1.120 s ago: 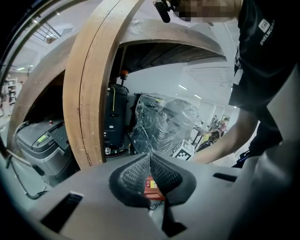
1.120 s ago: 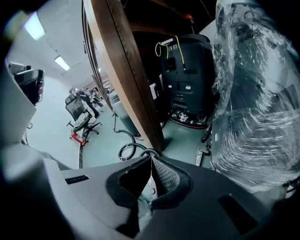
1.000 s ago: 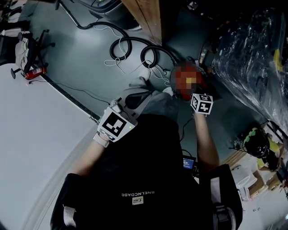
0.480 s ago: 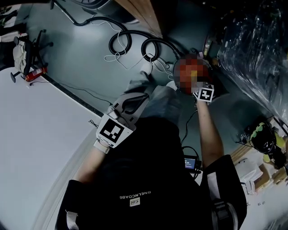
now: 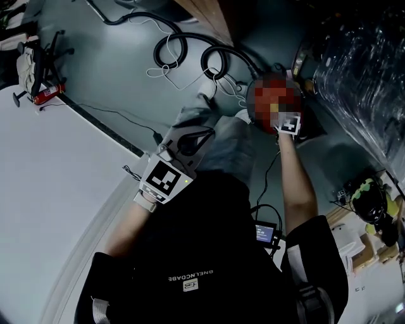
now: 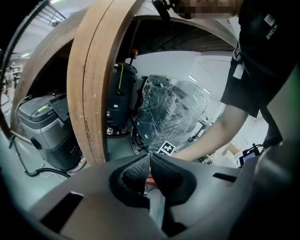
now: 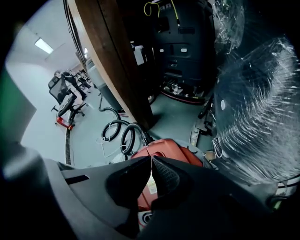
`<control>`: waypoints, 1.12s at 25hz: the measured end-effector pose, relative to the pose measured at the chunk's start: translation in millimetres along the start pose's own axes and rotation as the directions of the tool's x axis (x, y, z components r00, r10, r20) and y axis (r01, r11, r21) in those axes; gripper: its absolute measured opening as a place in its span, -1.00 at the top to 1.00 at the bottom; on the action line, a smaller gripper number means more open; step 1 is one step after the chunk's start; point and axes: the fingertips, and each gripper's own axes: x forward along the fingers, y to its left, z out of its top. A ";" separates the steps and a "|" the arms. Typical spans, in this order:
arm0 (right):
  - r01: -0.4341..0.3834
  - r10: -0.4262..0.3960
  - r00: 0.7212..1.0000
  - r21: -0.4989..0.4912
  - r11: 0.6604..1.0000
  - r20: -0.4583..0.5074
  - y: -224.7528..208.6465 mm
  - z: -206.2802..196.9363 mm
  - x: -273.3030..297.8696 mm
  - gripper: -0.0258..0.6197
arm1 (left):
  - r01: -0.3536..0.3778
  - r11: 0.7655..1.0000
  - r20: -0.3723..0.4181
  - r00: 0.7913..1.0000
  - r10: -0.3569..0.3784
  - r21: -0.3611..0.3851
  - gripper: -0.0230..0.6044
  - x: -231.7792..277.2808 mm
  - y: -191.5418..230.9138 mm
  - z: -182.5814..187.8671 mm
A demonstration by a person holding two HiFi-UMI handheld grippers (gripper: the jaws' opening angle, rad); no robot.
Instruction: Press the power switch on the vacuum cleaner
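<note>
right tool [image 7: 151, 161] pinched closed, empty, to poke the red vacuum cleaner [image 7: 169, 147] below, switch contact unclear; left tool [image 6: 150, 158] closed, idle.

Grey-blue floor [image 5: 114, 69]. Directly on it:
- Red vacuum cleaner [image 7: 165, 149], with a black hose [image 5: 218, 62] running off it in two loose coils just beside it.
- Thin white cord [image 5: 166, 81], tangled, touching the coils.
- Wooden panel [image 5: 205, 19], standing upright behind the coils.
- Big plastic-wrapped load [image 5: 364, 69], close to the vacuum cleaner on its far side.
- Dark floor machine [image 7: 183, 51], standing beyond the vacuum cleaner.
- Grey boxy machine [image 6: 47, 119] beside the wooden panel, with a black cable on the floor by it.
- Office chair [image 5: 35, 60] with a red base, well apart from the rest.

A dark strip [image 5: 104, 130] edges a white flat area [image 5: 50, 190]; can't tell whether that area is a counter or a floor covering.
</note>
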 end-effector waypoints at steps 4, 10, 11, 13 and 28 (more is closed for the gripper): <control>0.038 -0.038 0.999 0.006 0.999 -0.032 -12.9 -1.6 15.6 0.83 | 0.006 0.999 -0.016 1.000 -0.006 -0.032 0.88 11.3 4.7 -12.9; 0.040 -0.040 0.995 -0.002 0.999 -0.094 -22.5 -8.7 37.7 0.83 | 0.028 0.996 -0.075 0.997 -0.034 -0.080 0.88 21.7 6.1 -29.7; 0.040 -0.040 0.994 -0.006 0.999 -0.100 -22.4 -9.6 39.9 0.83 | 0.030 0.996 -0.075 0.997 -0.036 -0.082 0.88 22.6 6.9 -30.4; 0.041 -0.044 0.993 -0.031 0.999 -0.111 -21.2 -9.1 43.6 0.83 | 0.031 0.996 -0.080 0.996 -0.038 -0.083 0.88 25.2 8.3 -31.0; 0.071 -0.085 0.970 -0.070 0.995 -0.227 -24.1 -9.3 61.9 0.84 | 0.027 0.992 -0.094 0.995 -0.039 -0.119 0.88 31.4 12.3 -36.2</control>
